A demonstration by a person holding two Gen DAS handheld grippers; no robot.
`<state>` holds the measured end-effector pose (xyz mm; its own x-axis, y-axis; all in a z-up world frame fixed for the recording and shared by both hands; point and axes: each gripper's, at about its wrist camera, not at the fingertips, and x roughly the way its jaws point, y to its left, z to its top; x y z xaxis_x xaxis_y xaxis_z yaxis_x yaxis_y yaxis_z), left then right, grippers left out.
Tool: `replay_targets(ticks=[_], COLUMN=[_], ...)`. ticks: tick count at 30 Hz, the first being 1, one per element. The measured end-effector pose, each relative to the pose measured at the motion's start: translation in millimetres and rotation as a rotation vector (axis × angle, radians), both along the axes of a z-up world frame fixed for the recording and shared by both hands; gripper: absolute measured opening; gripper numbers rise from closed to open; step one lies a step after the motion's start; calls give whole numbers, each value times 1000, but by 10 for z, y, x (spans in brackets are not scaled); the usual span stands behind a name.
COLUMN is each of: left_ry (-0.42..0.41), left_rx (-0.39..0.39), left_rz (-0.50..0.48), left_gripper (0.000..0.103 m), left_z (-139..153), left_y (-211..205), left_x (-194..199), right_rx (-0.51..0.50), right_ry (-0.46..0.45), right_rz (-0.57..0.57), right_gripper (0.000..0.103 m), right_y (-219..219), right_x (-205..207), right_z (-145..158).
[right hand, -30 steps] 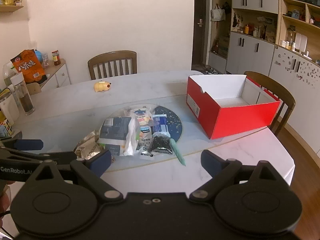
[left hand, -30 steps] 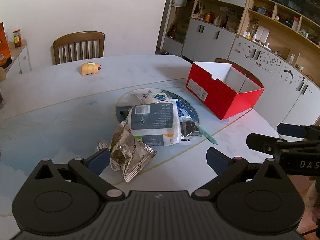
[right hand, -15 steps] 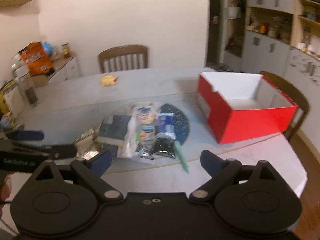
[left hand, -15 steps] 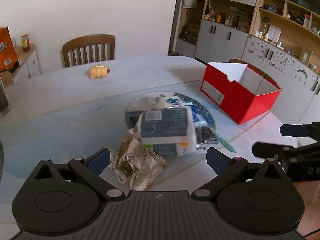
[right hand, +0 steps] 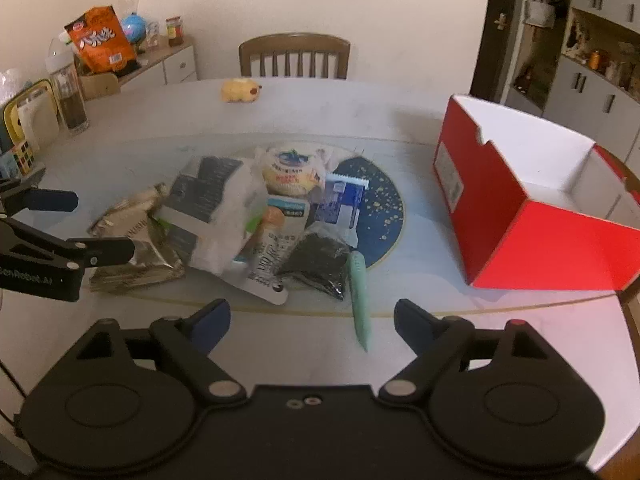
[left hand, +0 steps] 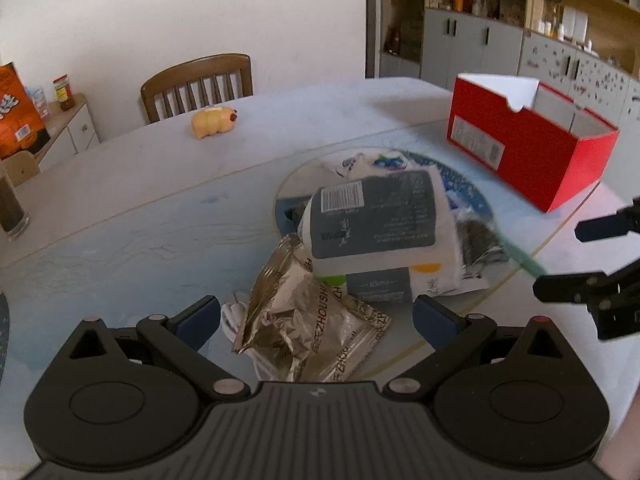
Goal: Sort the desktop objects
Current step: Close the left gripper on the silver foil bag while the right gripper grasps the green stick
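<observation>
A pile of packets lies mid-table: a crumpled silver snack bag (left hand: 316, 324) (right hand: 132, 244), a grey-and-white pack (left hand: 376, 216) (right hand: 216, 204), a round white packet (right hand: 292, 168), a blue sachet (right hand: 340, 204), a black packet (right hand: 320, 260) and a green pen (right hand: 360, 296). An open, empty red box (left hand: 528, 148) (right hand: 532, 196) stands to the right. My left gripper (left hand: 316, 316) is open just above the silver bag. My right gripper (right hand: 308, 320) is open, just short of the pen.
A yellow toy (left hand: 212, 120) (right hand: 240, 90) lies at the table's far side before a wooden chair (right hand: 294, 56). A bottle (right hand: 72, 92) and clutter stand at the left edge. A dark round mat (right hand: 380, 208) lies under the pile.
Both grippers have moved forward and down toward the pile. The left one now sits over the silver bag; the right one is nearer the pen. Both stay open.
</observation>
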<state>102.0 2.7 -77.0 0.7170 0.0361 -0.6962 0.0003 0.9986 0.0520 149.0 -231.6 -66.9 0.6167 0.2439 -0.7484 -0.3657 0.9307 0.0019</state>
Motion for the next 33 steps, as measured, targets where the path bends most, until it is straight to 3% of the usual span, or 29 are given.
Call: replay_targets(ticks=[9, 14, 21, 27, 32, 33], left_ry=[29, 45, 67, 74, 71, 71], left_rx=[52, 40, 29, 23, 2, -4], left_rz=[-23, -26, -26, -1, 9, 10], left_gripper=[102, 101, 87, 73, 64, 63], left_z=[-191, -247, -282, -264, -238, -231], left_y=[-9, 13, 21, 64, 97, 105], left_x=[179, 233, 264, 273, 243, 238], right_rx=[-5, 7, 10, 3, -8, -7], right_ry=[78, 116, 116, 110, 112, 113], right_rz=[-14, -3, -25, -57, -90, -92], right_gripper=[73, 55, 52, 35, 12, 11], right_y=[-125, -178, -218, -260, -288, -294], right_x=[345, 417, 466, 516, 520, 519], right_z=[-290, -378, -385, -392, -380, -380])
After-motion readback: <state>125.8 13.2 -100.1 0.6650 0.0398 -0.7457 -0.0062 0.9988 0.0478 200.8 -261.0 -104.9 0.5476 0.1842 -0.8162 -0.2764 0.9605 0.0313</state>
